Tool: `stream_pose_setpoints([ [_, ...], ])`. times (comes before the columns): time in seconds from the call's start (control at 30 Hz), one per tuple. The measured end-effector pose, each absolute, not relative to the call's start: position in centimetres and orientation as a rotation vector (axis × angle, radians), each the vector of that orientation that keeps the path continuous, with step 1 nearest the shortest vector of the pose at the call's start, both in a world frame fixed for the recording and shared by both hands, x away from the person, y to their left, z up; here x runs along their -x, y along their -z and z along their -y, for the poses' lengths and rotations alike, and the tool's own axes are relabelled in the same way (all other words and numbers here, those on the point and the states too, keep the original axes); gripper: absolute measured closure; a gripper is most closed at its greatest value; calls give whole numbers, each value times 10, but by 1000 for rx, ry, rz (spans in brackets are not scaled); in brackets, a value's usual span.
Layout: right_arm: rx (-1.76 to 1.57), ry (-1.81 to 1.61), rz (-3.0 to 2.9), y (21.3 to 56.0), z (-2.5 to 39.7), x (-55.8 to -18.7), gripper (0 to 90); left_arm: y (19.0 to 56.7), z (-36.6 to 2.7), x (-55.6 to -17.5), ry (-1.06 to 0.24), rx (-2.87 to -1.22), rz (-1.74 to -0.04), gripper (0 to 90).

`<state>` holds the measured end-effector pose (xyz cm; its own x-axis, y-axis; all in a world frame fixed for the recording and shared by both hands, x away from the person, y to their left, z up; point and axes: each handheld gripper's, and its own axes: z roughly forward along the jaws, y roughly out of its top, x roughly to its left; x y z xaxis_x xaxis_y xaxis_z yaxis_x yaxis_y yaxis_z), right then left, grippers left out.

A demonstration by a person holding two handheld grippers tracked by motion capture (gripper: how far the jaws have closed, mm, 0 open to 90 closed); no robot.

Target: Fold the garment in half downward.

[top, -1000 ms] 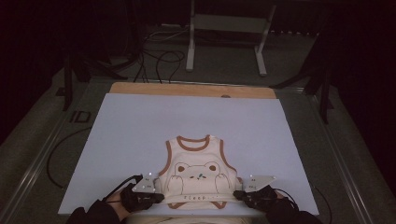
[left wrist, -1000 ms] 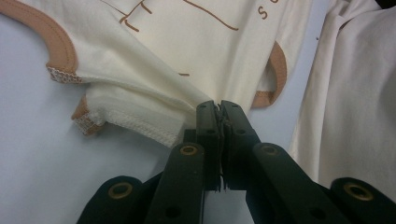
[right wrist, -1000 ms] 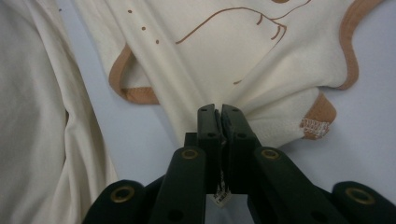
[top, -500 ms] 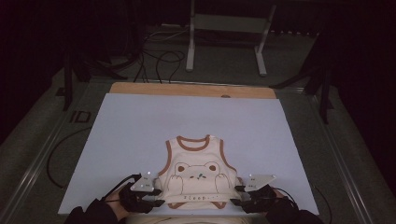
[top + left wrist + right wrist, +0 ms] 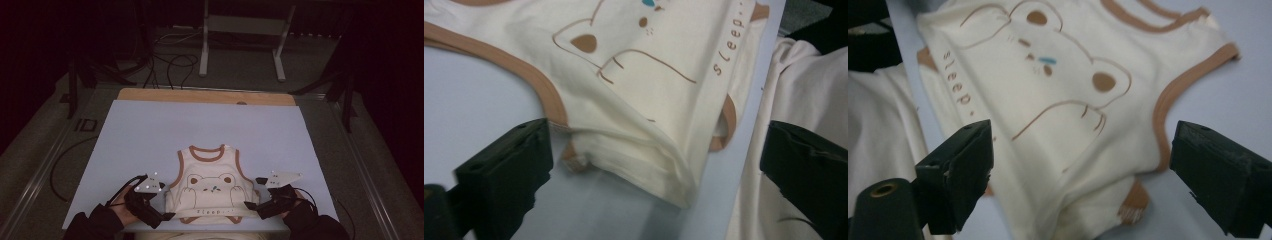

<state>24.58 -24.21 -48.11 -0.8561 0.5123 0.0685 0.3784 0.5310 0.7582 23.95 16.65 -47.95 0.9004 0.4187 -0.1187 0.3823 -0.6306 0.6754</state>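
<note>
A cream sleeveless vest (image 5: 212, 187) with brown trim lies flat on the pale desk (image 5: 150, 135), close to the desk's near edge, its neck hole pointing away from the person. It carries a bear drawing and the word "sleep" (printed just above the hem). The left hand-held gripper (image 5: 167, 216) sits at the vest's lower left corner, its jaws spread wide with that corner lying between them, not pinched. The right hand-held gripper (image 5: 250, 206) sits at the vest's lower right corner, jaws likewise spread on either side of the side seam and hem, apart from the cloth. The vest's hem reaches almost to the desk's near edge.
</note>
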Motion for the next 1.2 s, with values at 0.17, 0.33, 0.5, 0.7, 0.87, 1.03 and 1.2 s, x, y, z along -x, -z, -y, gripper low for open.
stream_pose_setpoints([
  [0.17, -754, -1258, -2584, 473, 240, -254, 100, 472, -168, -245, -83, -2302, -557, 0],
  [0.33, -729, -1265, -2565, 463, 238, -263, 99, 464, -168, -252, -106, -2294, -541, 0],
  [0.5, -701, -1262, -2546, 453, 234, -273, 99, 457, -167, -259, -114, -2273, -534, 0],
  [0.7, -656, -1279, -2525, 444, 227, -287, 99, 451, -165, -265, -118, -2268, -516, 0],
  [0.87, -640, -1290, -2517, 439, 221, -298, 99, 447, -164, -271, -118, -2260, -511, 0],
  [1.03, -631, -1299, -2511, 436, 216, -307, 100, 444, -163, -279, -118, -2261, -512, 0],
  [1.2, -632, -1307, -2516, 434, 213, -316, 99, 444, -162, -288, -113, -2259, -518, 0],
])
